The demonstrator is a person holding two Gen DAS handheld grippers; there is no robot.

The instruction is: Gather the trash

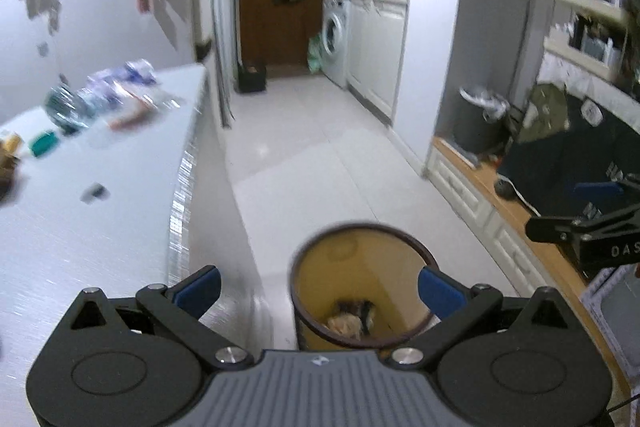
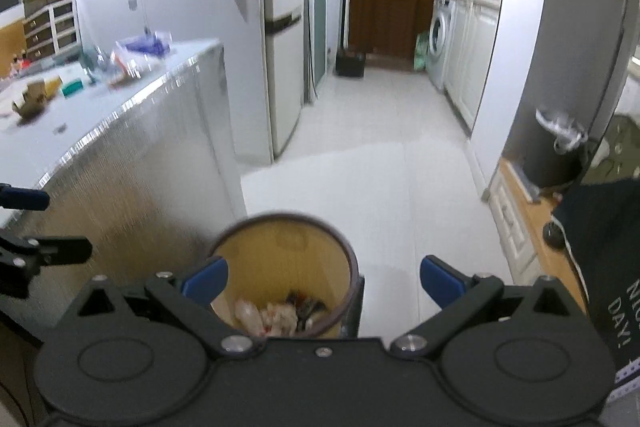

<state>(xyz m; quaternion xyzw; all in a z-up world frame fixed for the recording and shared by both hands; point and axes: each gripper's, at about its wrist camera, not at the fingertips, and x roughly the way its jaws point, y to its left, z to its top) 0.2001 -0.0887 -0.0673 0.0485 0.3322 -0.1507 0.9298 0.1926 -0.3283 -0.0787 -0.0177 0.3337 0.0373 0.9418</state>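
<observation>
A round brown bin with a yellow inside (image 1: 362, 267) (image 2: 280, 255) stands on the white floor beside the counter, with crumpled trash (image 1: 352, 321) (image 2: 276, 315) at its bottom. My left gripper (image 1: 320, 291) hangs open above the bin with nothing between its blue pads. My right gripper (image 2: 324, 281) is also open and empty over the bin. More litter lies on the counter: a clear plastic bottle (image 1: 66, 107) (image 2: 94, 61), blue and white wrappers (image 1: 128, 75) (image 2: 142, 51), a teal box (image 1: 44, 143) (image 2: 71, 87) and torn cardboard (image 2: 32, 99).
The white counter (image 1: 80, 227) (image 2: 100, 131) with a ribbed silver side is on the left. A fridge (image 2: 282, 39), a washing machine (image 1: 334, 35) (image 2: 440, 35) and a dark bin with a liner (image 1: 478, 119) (image 2: 554, 151) stand farther off. A wooden-topped cabinet (image 1: 500, 211) runs along the right.
</observation>
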